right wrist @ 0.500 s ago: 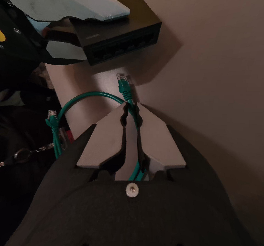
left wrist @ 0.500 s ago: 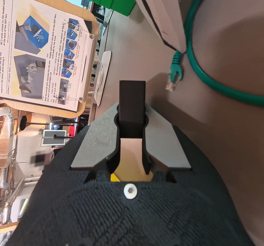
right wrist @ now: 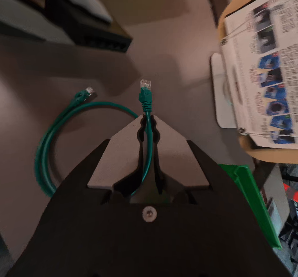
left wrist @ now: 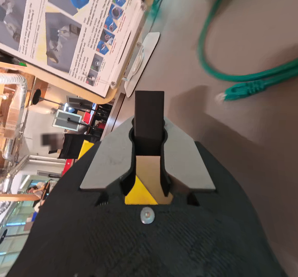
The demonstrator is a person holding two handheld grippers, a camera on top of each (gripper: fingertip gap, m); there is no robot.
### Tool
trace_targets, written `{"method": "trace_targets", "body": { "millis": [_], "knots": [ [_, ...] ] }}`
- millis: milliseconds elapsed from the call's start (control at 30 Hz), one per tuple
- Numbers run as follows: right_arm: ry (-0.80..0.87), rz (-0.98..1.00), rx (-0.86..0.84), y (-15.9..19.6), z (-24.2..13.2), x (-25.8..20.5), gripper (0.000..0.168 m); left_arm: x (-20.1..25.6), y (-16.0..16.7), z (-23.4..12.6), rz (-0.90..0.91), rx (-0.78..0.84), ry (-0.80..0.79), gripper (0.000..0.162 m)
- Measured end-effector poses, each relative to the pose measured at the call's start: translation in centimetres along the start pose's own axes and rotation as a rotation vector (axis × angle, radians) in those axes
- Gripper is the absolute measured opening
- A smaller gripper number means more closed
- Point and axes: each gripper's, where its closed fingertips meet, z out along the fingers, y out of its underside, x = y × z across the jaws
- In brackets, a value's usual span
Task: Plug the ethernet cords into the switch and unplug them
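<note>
The grey table (right wrist: 177, 43) carried everything. Taking the switch (left wrist: 149, 113) as the mark: the left gripper (left wrist: 149, 122) was clamped on its black body, and the right gripper (right wrist: 147, 117), in front of its ports, was closed on the green ethernet cord (right wrist: 149, 140), whose clear plug (right wrist: 145, 84) pointed forward, unplugged
</note>
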Motion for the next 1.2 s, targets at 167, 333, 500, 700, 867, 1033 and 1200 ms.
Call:
{"method": "trace_targets", "body": {
  "millis": [167,333,500,700,867,1033,1200],
  "knots": [
    [-0.002,-0.108,-0.032,2.9,3.1,-4.1,0.003,1.1,-1.1,-0.4,0.026,0.061,0.043,0.026],
    [0.015,-0.199,0.031,3.3,4.2,-6.4,0.003,3.0,-3.1,-0.6,0.067,0.125,0.102,0.026],
    [0.06,-0.266,0.075,3.0,4.4,-7.0,0.002,5.2,-4.8,-1.3,0.109,0.21,0.194,0.026],
    [0.064,-0.276,0.12,2.9,4.4,-7.4,0.003,6.3,-5.1,-0.8,0.134,0.187,0.227,0.027],
    [0.066,-0.268,0.115,3.4,4.4,-7.2,0.003,6.2,-4.5,-1.1,0.126,0.188,0.239,0.027],
    [0.045,-0.24,0.121,3.5,4.2,-7.3,0.003,6.7,-4.6,-1.6,0.214,0.208,0.224,0.026],
    [-0.148,-0.044,0.118,3.7,4.1,-8.0,0.015,7.0,-4.8,-1.8,0.338,0.208,0.152,0.026]
  ]
}}
